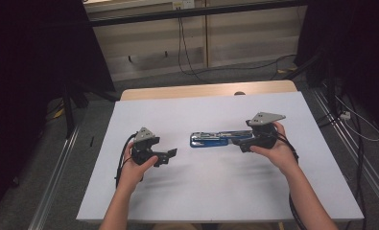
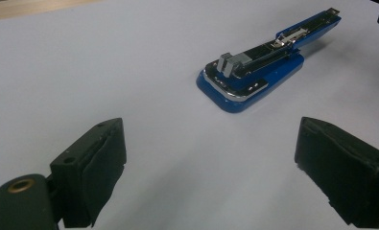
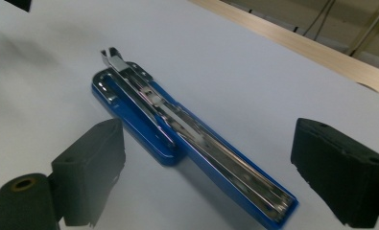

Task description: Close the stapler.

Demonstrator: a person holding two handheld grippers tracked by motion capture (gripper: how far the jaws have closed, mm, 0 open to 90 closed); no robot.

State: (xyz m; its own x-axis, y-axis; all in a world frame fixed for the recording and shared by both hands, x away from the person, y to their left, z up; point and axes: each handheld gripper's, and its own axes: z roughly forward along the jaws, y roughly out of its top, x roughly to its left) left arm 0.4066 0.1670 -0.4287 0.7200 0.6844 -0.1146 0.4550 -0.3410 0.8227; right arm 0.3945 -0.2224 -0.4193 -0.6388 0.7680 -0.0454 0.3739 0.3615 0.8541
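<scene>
A blue stapler [image 1: 216, 139] lies folded open flat on the white table top [image 1: 201, 191], its metal magazine facing up. My left gripper [image 1: 170, 155] rests to its left, open and empty, pointing at it across a stretch of bare table. The left gripper view has the stapler [image 2: 254, 72] well ahead of the open left gripper [image 2: 208, 167]. My right gripper [image 1: 242, 143] is at the stapler's right end. In the right gripper view the stapler [image 3: 187, 134] runs lengthwise between the wide-open jaws of the right gripper [image 3: 208, 167], and neither pad touches it.
A wooden strip [image 1: 201, 90] borders the table's far edge. Cables [image 1: 187, 52] hang and trail over the floor behind it. Dark stands and curtains [image 1: 33, 57] flank both sides, and metal rails [image 1: 57, 172] run along the floor.
</scene>
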